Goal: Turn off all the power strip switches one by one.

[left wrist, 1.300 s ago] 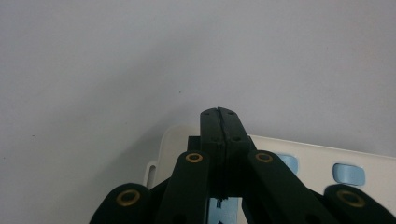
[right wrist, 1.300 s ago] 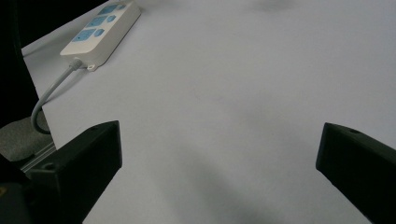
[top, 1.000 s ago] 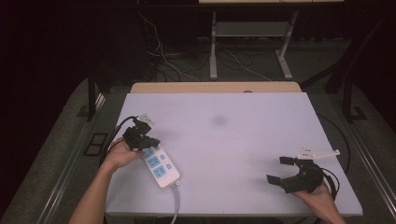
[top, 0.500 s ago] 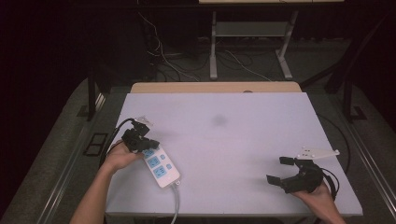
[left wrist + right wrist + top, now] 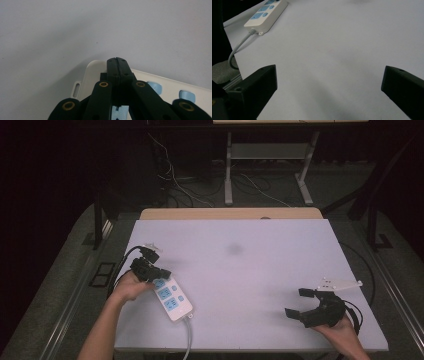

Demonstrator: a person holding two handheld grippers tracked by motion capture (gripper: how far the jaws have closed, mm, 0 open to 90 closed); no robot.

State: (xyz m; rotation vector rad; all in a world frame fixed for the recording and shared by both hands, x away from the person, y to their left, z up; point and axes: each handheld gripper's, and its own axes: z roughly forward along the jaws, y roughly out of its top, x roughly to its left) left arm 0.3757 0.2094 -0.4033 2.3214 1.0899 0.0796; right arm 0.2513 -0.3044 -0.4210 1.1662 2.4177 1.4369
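Note:
A white power strip (image 5: 171, 300) with blue sockets lies slantwise on the pale table (image 5: 250, 265) at the front left. Its grey cable (image 5: 189, 340) runs off the front edge. My left gripper (image 5: 156, 275) is shut, jaws pressed together with nothing between them, and its tips sit over the strip's far end. In the left gripper view the closed tips (image 5: 117, 60) lie above the white strip (image 5: 172, 86). My right gripper (image 5: 298, 302) stands open near the front right, low over bare table. In the right gripper view its jaws (image 5: 329, 73) are spread wide, with the strip (image 5: 265, 12) far off.
A faint dark smudge (image 5: 234, 249) marks the table's middle. A wooden board (image 5: 230, 213) lines the far edge. Beyond it stand metal frame legs (image 5: 228, 175) and loose cables (image 5: 175, 185) on the dark floor. A white bracket (image 5: 340, 283) tops the right gripper.

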